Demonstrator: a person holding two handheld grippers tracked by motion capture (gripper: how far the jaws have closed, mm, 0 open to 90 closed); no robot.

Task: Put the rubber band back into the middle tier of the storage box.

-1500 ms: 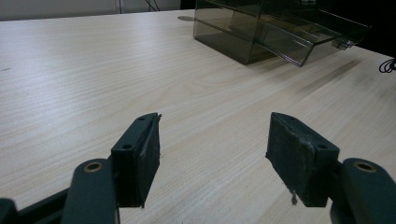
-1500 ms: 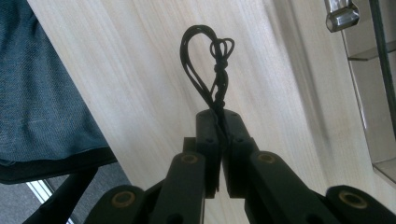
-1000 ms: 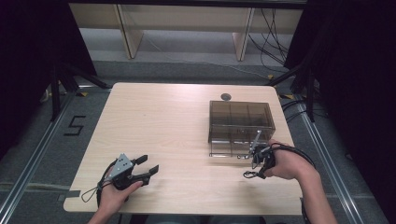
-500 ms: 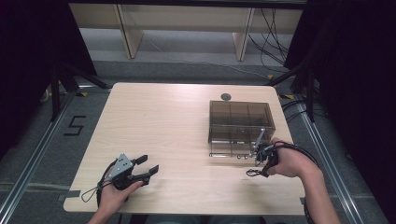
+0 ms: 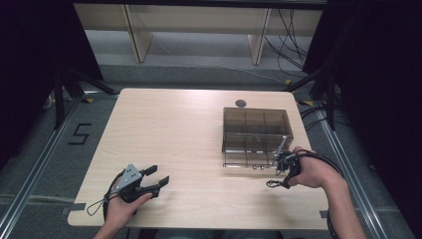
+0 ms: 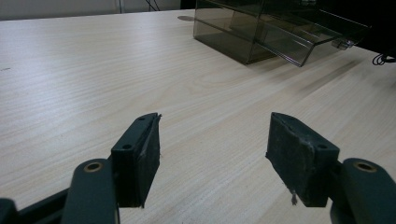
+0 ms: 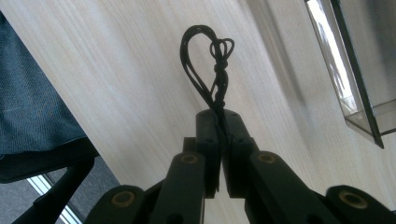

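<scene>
A smoky clear drawer box (image 5: pixel 255 130) stood on the pale wooden table (image 5: pixel 174 129), toward its far right part, with its long axis running across the table and its open front facing the person. One lower drawer (image 6: pixel 299 44) stood pulled out and tilted down toward the tabletop, as the left gripper view showed; what lay inside could not be made out.

Just beside the box's near right corner, the right gripper (image 5: pixel 281 172) had its jaws pressed together on a black looped cord (image 7: pixel 208 70). In the right gripper view the loop rose from between the jaws, knotted near its top, and its lower end was hidden between the pads. In the high view the hand (image 5: pixel 311 172) covered most of that gripper.

Well to the left of the box, near the table's front edge, the left gripper (image 5: pixel 160 177) pointed toward the box with its jaws spread wide and nothing between them. Its pads (image 6: pixel 140 154) hovered just over the bare wood.
</scene>
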